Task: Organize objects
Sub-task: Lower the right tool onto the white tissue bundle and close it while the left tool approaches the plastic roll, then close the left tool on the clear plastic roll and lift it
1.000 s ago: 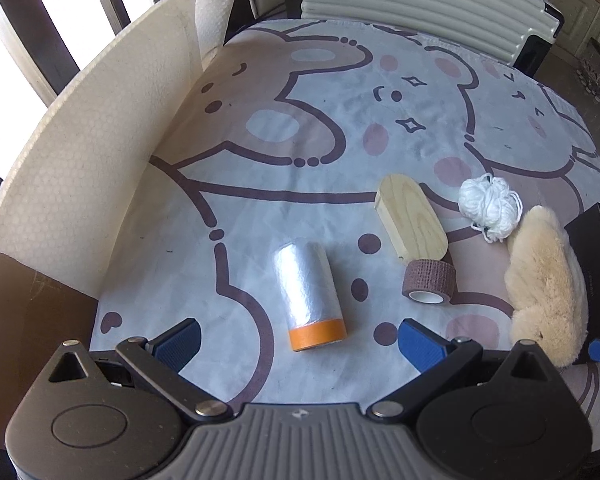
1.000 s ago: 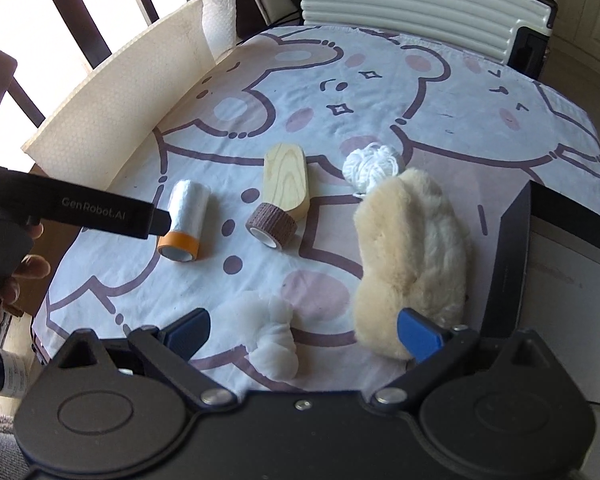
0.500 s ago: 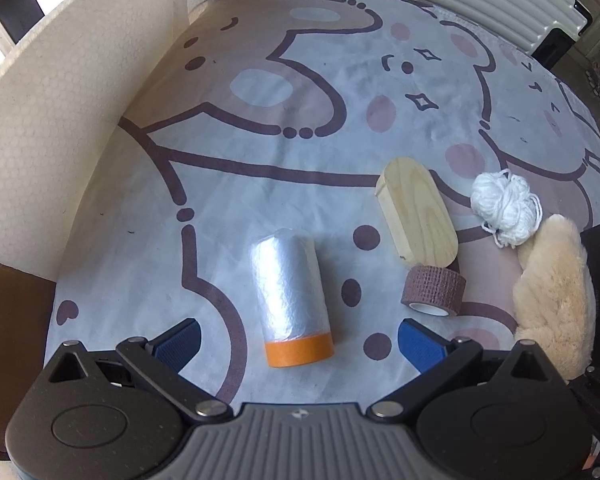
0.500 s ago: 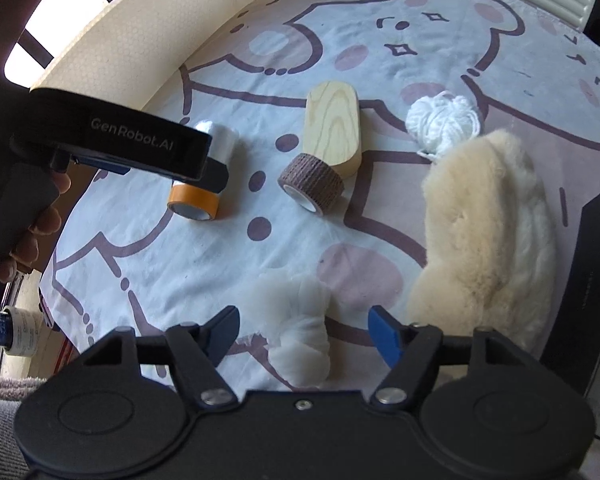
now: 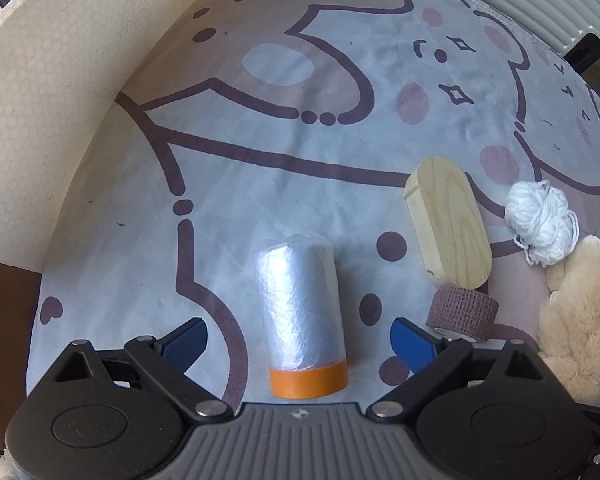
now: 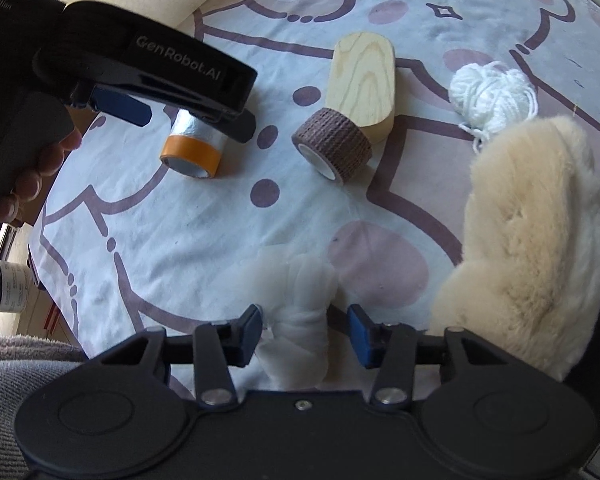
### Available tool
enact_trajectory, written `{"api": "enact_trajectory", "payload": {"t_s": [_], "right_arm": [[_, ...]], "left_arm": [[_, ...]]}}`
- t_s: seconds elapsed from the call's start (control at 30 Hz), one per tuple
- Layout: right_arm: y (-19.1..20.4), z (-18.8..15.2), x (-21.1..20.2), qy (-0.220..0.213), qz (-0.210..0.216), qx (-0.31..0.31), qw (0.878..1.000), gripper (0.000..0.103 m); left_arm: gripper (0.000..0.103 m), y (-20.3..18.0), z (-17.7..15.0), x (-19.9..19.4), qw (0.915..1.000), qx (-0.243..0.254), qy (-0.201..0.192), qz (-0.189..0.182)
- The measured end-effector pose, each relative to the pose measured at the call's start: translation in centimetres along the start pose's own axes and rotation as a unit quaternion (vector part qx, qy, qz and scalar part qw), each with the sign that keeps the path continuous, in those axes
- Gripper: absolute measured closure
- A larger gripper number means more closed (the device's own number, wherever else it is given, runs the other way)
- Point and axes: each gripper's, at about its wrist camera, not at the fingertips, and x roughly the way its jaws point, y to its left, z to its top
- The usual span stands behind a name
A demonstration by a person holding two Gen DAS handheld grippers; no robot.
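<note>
Left tongs [image 5: 298,338] wide, closing astride silver film roll with orange band [image 5: 302,316] — centre first. Right tongs [image 6: 305,332] closing round white fluffy wad [image 6: 300,320], bottom centre — pads not yet pressing.

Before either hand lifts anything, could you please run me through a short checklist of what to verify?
1. Left tool straddles the plastic film roll: ok, roll lies between the fingers.
2. Left tool gripping the roll: not ok, jaws closing with gaps on both sides.
3. Right tool is centred on the white fluffy wad: ok, wad sits between the fingers.
4. Right tool gripping the wad: cannot tell, jaws closing and the left pad looks close to the fibres.
5. Brown bandage roll clear of the left tool's right finger: ok, though close.
6. Cream plush clear of the right tool: ok, off to its side.
</note>
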Motion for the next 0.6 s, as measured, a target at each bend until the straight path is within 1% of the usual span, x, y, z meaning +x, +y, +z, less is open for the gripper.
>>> {"api": "enact_trajectory", "payload": {"t_s": [0.1, 0.17, 0.27, 0.4, 0.5, 0.57, 0.6], "right_arm": [[-0.3, 0.2, 0.0, 0.000, -0.001, 0.002, 1.000, 0.062], [-0.5, 0.3, 0.0, -0.002, 0.001, 0.004, 1.000, 0.066], [-0.5, 0.3, 0.0, -0.003, 0.003, 0.001, 1.000, 0.069], [-0.7, 0.3, -0.2, -0.004, 0.007, -0.001, 1.000, 0.071], [-0.8, 0.2, -0.3, -0.006, 0.010, 0.001, 1.000, 0.072], [-0.8, 0.2, -0.3, -0.007, 0.010, 0.001, 1.000, 0.073], [-0.8, 0.2, -0.3, -0.007, 0.009, 0.000, 1.000, 0.073]], "left_arm": [[0.011, 0.1, 0.1, 0.5, 1.0000, -0.001, 0.005, -0.001], [0.016, 0.1, 0.2, 0.9, 0.9999, -0.002, 0.012, 0.000], [0.023, 0.3, 0.3, 1.3, 0.9998, -0.009, 0.017, -0.003], [0.028, 0.6, 0.5, 1.3, 0.9996, -0.026, 0.012, -0.010], [0.037, 0.4, 0.5, 1.4, 0.9995, -0.026, 0.011, -0.013], [0.051, 0.4, 0.5, 1.4, 0.9995, -0.025, 0.010, -0.016], [0.055, 0.4, 0.5, 1.4, 0.9996, -0.024, 0.011, -0.014]]}}
